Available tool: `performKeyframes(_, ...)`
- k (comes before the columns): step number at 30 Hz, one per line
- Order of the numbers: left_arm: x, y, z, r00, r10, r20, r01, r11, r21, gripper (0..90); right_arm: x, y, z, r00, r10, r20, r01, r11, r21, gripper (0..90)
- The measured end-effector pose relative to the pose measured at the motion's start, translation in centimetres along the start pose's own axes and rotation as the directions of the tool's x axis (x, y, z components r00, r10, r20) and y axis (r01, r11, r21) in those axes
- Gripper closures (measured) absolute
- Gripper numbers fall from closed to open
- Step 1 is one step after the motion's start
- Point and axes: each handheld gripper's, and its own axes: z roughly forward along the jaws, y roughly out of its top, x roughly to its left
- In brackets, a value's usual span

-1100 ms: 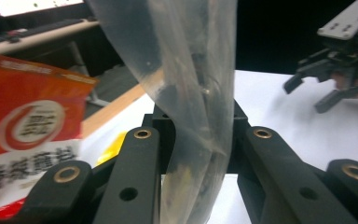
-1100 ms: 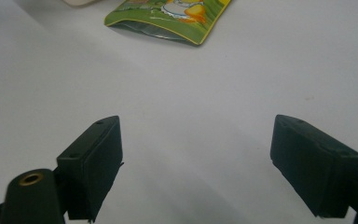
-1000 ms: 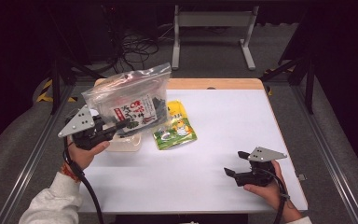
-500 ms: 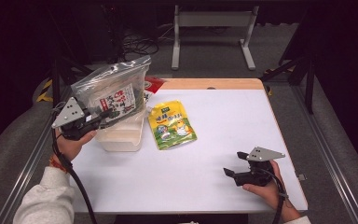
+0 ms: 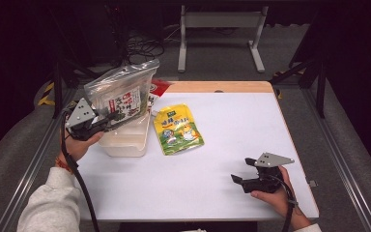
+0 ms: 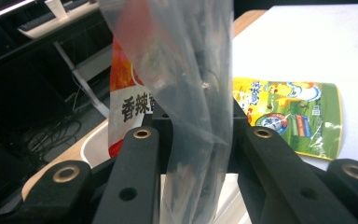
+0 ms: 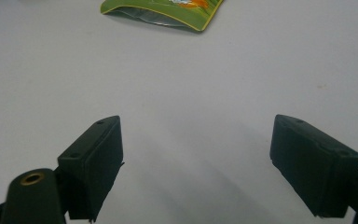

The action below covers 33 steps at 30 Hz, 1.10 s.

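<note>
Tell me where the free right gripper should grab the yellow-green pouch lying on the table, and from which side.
Take the yellow-green pouch by its near bottom edge, probably coming in low from the right gripper side. It lies flat on the white table, so only a thin rim offers a bite; that edge faces the open jaws.

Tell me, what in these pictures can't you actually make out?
- Contents of the clear bag: dark and blurred behind glare in the left gripper view.
- Inside of the white tub: the bag and the left gripper cover it in the high view.
- Red packet: mostly behind the bag; its print is cut off.
- Yellow-green pouch: lettering too small; the right gripper view's top edge crops it beyond the right gripper.
</note>
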Motion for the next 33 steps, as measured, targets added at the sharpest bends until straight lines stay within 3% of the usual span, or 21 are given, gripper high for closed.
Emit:
performKeyframes(13,0.2,-0.7,1.4,0.9998,-0.013,0.018,0.013,0.9998,0.018,74.8,0.1,-0.1,0.2,1.0,-0.003,-0.005,0.003,0.9999,0.014,17.3)
performKeyframes(16,0.2,-1.1,2.1,0.9995,-0.009,0.029,0.008,0.9987,0.051,74.8,0.2,-0.1,0.3,0.9999,-0.008,-0.007,0.008,0.9998,0.016,17.3)
performKeyframes(22,0.1,-1.4,2.4,0.9992,-0.007,0.04,0.006,0.9989,0.047,74.7,0.2,-0.1,0.3,0.9999,-0.009,-0.009,0.009,0.9998,0.017,17.3)
performKeyframes(33,0.5,-2.3,2.5,0.9956,-0.057,0.074,0.056,0.9982,0.019,74.7,0.5,-0.2,0.5,0.9997,-0.018,-0.017,0.018,0.9994,0.029,17.3)
